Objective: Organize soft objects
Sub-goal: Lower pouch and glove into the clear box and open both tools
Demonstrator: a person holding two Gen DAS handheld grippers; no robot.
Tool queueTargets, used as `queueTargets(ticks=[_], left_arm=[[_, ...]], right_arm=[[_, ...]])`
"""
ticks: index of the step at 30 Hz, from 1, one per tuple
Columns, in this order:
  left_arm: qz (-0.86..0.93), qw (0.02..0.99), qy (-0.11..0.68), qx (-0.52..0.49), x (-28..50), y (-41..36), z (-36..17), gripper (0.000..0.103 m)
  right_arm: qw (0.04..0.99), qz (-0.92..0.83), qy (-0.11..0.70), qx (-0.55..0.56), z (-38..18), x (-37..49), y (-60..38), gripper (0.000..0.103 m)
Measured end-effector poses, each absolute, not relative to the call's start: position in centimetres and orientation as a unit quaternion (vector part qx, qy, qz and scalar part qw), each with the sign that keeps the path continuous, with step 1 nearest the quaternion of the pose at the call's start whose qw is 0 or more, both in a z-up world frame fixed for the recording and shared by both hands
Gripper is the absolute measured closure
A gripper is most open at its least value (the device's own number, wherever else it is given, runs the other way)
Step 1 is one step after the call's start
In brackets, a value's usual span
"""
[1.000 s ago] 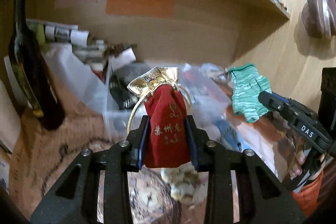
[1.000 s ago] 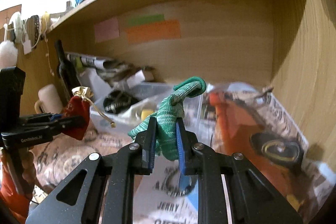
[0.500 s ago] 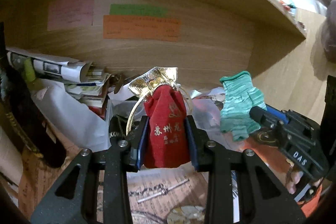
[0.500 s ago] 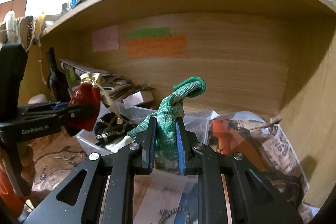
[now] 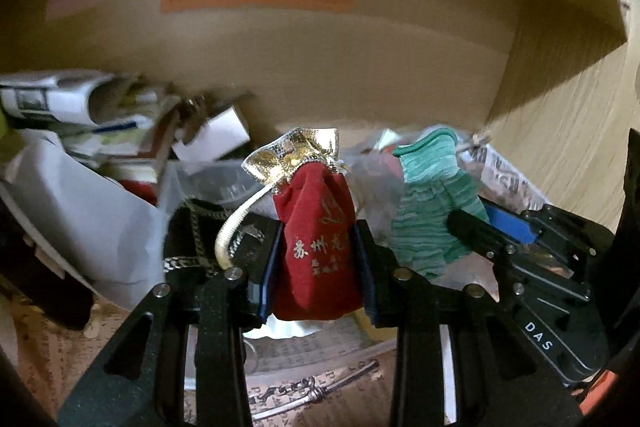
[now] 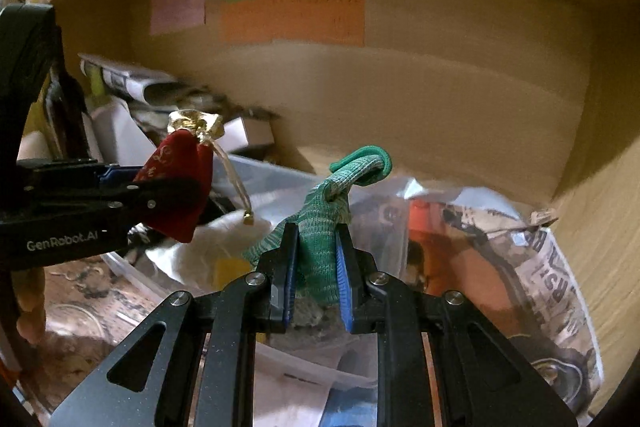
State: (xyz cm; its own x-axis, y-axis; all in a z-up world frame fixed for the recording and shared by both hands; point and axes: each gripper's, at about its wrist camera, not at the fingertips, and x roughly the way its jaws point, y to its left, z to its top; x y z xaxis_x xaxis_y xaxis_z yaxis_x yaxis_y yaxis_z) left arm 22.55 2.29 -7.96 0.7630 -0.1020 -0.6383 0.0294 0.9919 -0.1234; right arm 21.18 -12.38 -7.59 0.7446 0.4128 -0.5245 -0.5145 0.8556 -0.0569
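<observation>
My left gripper (image 5: 318, 259) is shut on a red velvet pouch (image 5: 316, 239) with a gold top and a gold cord, held upright in the air. The pouch also shows in the right wrist view (image 6: 176, 187), with the left gripper (image 6: 176, 195) at the left. My right gripper (image 6: 316, 263) is shut on a green knitted glove (image 6: 326, 223) whose cuff curls over above the fingers. The glove shows in the left wrist view (image 5: 432, 211), just right of the pouch, held by the right gripper (image 5: 476, 223). Both are held over a clear plastic bin (image 6: 280, 179) inside a wooden shelf.
The shelf's back wall carries pink, green and orange paper labels (image 6: 292, 19). Rolled papers and small boxes (image 5: 80, 107) pile at the back left. A newspaper-print bag (image 6: 520, 259) lies at the right against the wooden side wall (image 6: 600, 227). A chain (image 5: 312, 391) lies below on printed paper.
Both grippers have moved forward and deeper into the shelf, keeping their hold on the pouch and the glove. The back wall and its labels are closer; the bin is now right below.
</observation>
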Motion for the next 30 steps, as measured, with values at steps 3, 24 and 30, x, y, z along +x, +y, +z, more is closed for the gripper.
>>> queueTargets(ticks=[3, 24, 30], left_arm=[[-0.037, 0.931, 0.359, -0.052, 23.5, 2.1, -9.0, 0.069], [-0.041, 0.940, 0.336, -0.043, 20.5, 1.6, -7.2, 0.029], [-0.043, 0.953, 0.299, -0.036, 17.7, 1.4, -5.0, 0.014]], right_arm=[[0.923, 0.249, 0.272, -0.107, -8.3, 21.7, -12.0, 0.086], [0.924, 0.247, 0.274, -0.098, -7.1, 21.2, -13.1, 0.037], [0.929, 0.257, 0.252, -0.087, -5.4, 19.1, -14.2, 0.028]])
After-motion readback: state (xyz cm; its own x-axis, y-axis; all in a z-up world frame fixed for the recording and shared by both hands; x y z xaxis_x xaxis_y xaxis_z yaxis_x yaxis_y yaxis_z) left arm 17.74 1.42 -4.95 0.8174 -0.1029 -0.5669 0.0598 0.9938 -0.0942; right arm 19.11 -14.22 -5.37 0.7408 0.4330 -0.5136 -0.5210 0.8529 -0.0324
